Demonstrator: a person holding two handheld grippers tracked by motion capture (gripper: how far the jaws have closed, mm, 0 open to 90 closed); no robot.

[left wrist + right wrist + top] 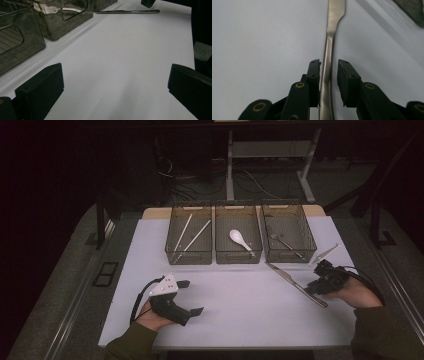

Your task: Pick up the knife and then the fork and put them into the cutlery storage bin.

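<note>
A butter knife is lying diagonally near the tabletop's right edge, just in front of three mesh bins. The right tongs are straddling its handle, one jaw touching, the other slightly apart. The left tongs are resting wide open near the front left corner.

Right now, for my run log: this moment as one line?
right tool: straddling knife handle, not clamped | left tool: open, idle | knife: flat on table
</note>
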